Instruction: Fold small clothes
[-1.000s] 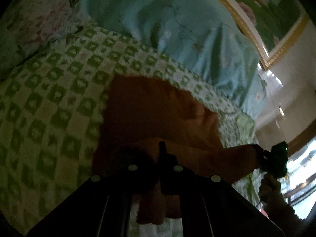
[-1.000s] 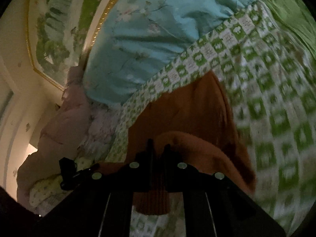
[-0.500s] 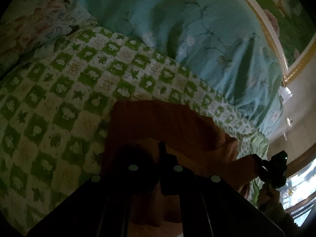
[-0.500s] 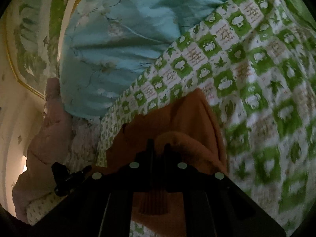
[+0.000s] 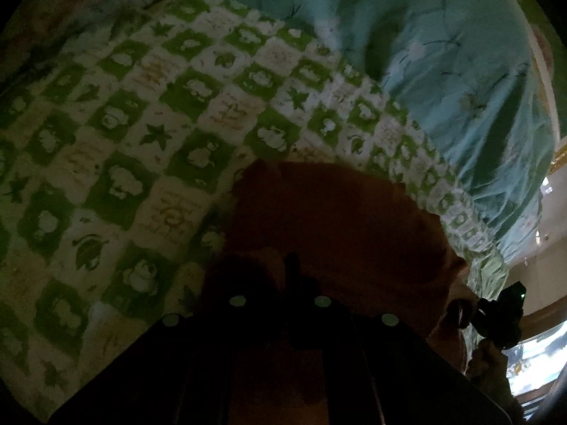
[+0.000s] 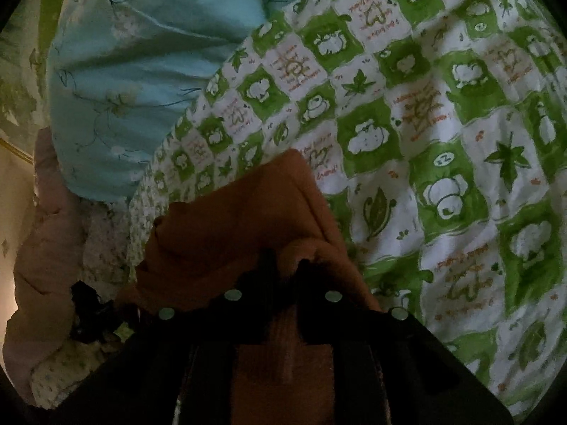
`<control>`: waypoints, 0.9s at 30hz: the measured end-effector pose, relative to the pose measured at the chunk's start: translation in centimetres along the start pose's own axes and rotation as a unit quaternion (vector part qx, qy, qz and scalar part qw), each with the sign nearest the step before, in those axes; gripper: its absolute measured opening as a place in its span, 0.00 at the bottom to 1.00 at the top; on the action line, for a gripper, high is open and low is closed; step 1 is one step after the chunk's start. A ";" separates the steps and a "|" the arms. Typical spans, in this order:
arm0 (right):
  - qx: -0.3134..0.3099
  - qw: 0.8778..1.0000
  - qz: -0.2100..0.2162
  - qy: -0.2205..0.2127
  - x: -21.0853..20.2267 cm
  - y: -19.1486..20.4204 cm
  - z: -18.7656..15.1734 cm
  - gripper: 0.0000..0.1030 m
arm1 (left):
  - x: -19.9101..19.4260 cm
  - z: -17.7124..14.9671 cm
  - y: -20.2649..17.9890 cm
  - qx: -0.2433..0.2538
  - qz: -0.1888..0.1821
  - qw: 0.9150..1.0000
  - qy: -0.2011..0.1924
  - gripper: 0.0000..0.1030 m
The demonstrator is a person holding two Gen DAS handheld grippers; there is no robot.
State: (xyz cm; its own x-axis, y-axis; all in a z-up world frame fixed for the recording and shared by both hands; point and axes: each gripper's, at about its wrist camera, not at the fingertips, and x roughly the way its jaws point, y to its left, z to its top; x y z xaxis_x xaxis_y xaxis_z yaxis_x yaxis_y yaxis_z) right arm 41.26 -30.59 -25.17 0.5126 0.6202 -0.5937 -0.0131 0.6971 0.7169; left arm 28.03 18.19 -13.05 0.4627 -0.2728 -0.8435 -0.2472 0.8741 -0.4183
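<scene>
An orange-brown garment [image 5: 336,219] lies on a green-and-white checked bedspread [image 5: 149,134]. In the left wrist view my left gripper [image 5: 296,276] is shut on the garment's near edge, with the cloth bunched at the fingers. The other gripper [image 5: 503,315] shows at the far right, at the garment's other end. In the right wrist view my right gripper [image 6: 285,269] is shut on the garment [image 6: 241,219], whose ribbed hem hangs between the jaws. The left gripper [image 6: 88,311] shows at the lower left.
A light blue floral quilt [image 5: 443,63] is heaped behind the garment; it also shows in the right wrist view [image 6: 141,71]. A pink padded cover [image 6: 46,248] lies at the left. The checked bedspread [image 6: 443,141] stretches to the right. A framed picture edge [image 5: 553,71] is on the wall.
Both grippers have dropped lower and closer to the bedspread, still holding the garment. The garment's far part has settled flatter on the bed.
</scene>
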 end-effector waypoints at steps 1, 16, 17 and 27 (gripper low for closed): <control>0.000 1.000 -0.002 -0.002 -0.4 0.1 0.0 0.22 | -0.7 -0.2 -0.2 0.006 0.002 1.000 -0.002 0.13; -0.166 0.984 0.025 0.060 -1.3 9.1 -7.7 0.45 | 0.9 -9.5 -9.5 0.164 -0.033 0.981 0.101 0.38; -0.189 0.979 0.009 0.082 0.1 9.8 -8.1 0.45 | 2.0 -9.2 -10.0 0.166 -0.030 0.980 0.106 0.38; -0.142 0.984 -0.107 -0.001 4.1 6.3 1.0 0.42 | 6.6 3.0 -7.6 0.118 0.066 0.991 0.012 0.36</control>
State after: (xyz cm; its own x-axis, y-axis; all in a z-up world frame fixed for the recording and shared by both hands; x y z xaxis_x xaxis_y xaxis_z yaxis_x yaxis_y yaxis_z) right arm 44.16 -24.04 -22.71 0.5309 0.4488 -0.7189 -0.1445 0.8838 0.4450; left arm 35.52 10.98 -14.46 0.4188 -0.1561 -0.8946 -0.0967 0.9719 -0.2148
